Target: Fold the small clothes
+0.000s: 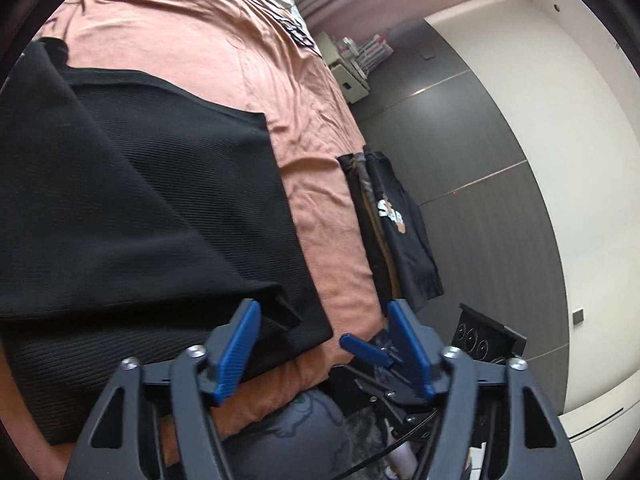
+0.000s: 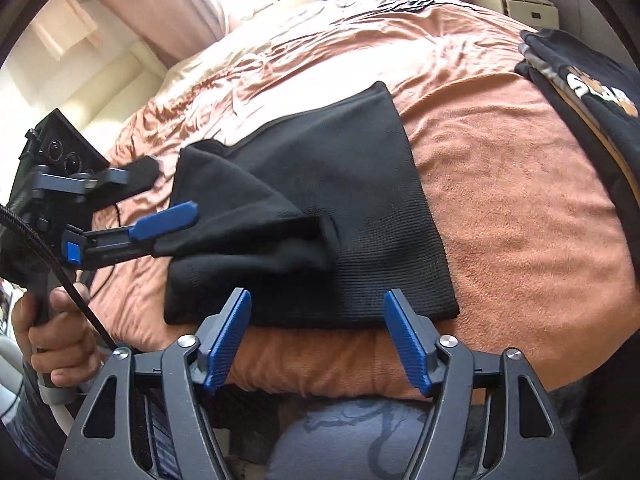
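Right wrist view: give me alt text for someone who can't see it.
A black knit garment, partly folded, lies on an orange bed cover, with the open right gripper poised at its near edge. At left, a hand holds the left gripper, its fingers open at the garment's bunched left side. A folded black printed shirt lies at far right.
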{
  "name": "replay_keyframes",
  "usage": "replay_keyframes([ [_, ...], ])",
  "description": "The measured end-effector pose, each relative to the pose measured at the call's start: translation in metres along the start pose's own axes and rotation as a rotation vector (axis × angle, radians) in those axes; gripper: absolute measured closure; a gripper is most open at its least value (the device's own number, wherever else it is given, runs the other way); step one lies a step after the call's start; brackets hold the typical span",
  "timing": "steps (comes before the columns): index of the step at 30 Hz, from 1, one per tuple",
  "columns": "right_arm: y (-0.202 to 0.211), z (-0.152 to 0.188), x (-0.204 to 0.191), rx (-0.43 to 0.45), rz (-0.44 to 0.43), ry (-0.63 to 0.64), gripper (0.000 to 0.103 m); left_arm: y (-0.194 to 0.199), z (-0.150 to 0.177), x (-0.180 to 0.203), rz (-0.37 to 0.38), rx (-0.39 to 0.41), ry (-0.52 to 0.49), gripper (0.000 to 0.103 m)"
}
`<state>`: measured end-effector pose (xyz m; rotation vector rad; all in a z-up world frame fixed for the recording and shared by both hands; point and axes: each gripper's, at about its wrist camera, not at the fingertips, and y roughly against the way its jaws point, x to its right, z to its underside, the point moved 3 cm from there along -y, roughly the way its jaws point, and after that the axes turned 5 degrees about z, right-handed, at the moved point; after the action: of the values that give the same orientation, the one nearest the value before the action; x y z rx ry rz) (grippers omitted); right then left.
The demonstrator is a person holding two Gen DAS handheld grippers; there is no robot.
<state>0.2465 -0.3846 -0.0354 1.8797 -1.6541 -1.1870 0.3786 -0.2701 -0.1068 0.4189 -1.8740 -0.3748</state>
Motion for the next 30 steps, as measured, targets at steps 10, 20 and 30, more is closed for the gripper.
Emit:
replay_keyframes([
  [10,-0.04,-0.035,-0.022,-0.07,0.038,0.161,0.035,0.063,0.007,-0.052,-0.156,0.095,0.049,0.029],
  [20,-0.087,-0.055,-0.024,-0.154,0.075,0.226,0.06,0.092,0.027,-0.1,-0.303,0.112,0.107,0.03],
  [30,-0.084,-0.064,-0.026,-0.11,0.046,0.196,0.1,0.077,0.053,-0.13,-0.357,0.047,0.152,0.053],
])
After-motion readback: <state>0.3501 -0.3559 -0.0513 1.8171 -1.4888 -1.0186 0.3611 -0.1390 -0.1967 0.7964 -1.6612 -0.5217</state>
